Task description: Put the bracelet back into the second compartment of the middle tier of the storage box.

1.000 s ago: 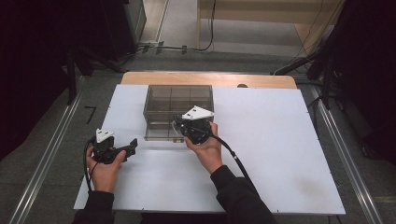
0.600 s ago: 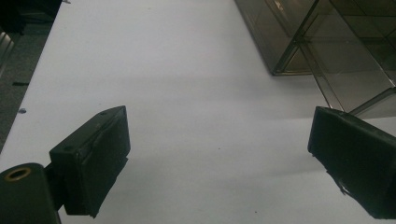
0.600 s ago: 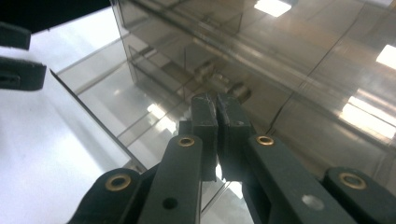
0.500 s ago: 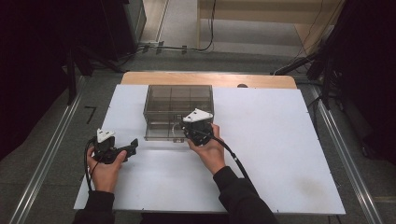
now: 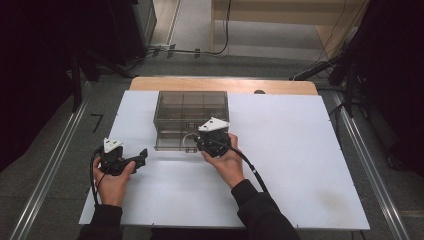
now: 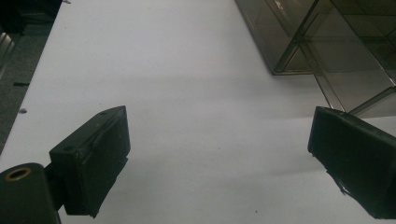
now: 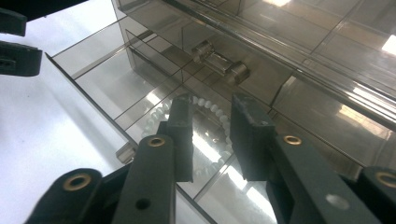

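Right gripper view, right tool point(image 7: 210, 105) with jaws part-open over a white bead string point(image 7: 212, 108) in the pulled-out drawer point(image 7: 100, 70) of a smoky clear organizer box point(image 5: 190, 107), seemingly not gripping it, left tool point(image 6: 219, 154) wide open and empty above the white tabletop point(image 5: 300, 150).

Right hand-held gripper point(image 7: 212, 121), jaws slightly apart, over bead bracelet point(image 7: 210, 105) in smoky drawer point(image 7: 107, 79).

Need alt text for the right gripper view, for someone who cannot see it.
The right gripper hangs over the pulled-out drawer of a smoky clear plastic organizer box, its jaws slightly apart above a white bead bracelet lying inside.
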